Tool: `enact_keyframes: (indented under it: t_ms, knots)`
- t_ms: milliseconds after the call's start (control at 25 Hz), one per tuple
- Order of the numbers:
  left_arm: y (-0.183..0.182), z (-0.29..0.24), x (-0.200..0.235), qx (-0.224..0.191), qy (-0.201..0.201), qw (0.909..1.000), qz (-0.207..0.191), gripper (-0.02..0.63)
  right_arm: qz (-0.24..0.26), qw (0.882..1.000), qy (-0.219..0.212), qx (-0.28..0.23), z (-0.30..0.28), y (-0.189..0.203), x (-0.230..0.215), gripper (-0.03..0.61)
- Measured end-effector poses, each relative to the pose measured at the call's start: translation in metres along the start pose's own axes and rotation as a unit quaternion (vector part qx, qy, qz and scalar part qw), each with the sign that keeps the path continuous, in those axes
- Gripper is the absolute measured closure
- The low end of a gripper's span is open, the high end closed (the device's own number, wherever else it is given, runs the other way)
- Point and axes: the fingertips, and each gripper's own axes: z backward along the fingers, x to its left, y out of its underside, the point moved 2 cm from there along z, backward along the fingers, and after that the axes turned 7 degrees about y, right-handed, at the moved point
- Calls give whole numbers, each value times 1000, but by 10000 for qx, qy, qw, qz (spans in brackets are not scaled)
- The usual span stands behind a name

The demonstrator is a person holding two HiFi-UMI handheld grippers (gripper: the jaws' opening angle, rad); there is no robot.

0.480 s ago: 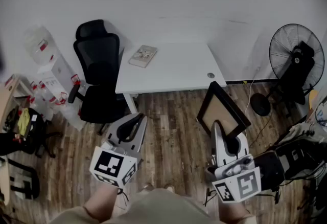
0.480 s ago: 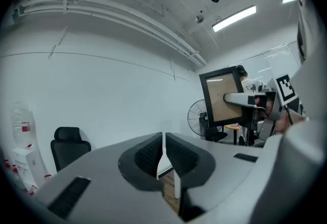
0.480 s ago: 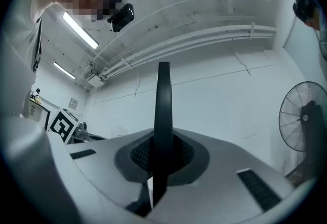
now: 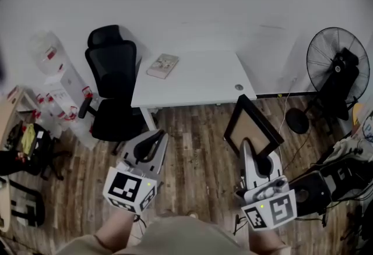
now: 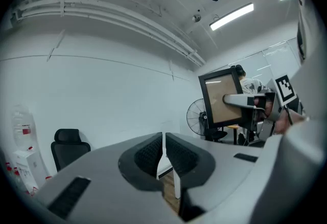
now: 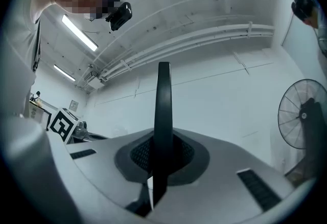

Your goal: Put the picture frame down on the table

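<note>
One picture frame, black-edged and tilted, is in the air over the wood floor, just short of the one white table. Right gripper clamps its lower edge. Left gripper has its jaws together, nothing between. On the table lies one book. Beside the table stands one office chair.

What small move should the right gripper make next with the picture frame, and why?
Probably carry it forward toward the white table: the right gripper is shut on the picture frame, which hangs over the floor, short of it.
</note>
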Motion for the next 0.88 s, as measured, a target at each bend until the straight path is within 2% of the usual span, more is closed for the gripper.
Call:
enact_keyframes:
  t_ms: [320,600,880]
  knots:
    - [3,-1,-11,48,-74,10000,27,577,-29,9996,-160,243,5,10,-8,548]
    - [10,-5,2,47,-153,9998,127,577,-115,9987,-153,463,-7,29,-15,548]
    - [18,-33,21,24,-41,9997,220,577,-30,9980,-121,618,-35,45,-22,548]
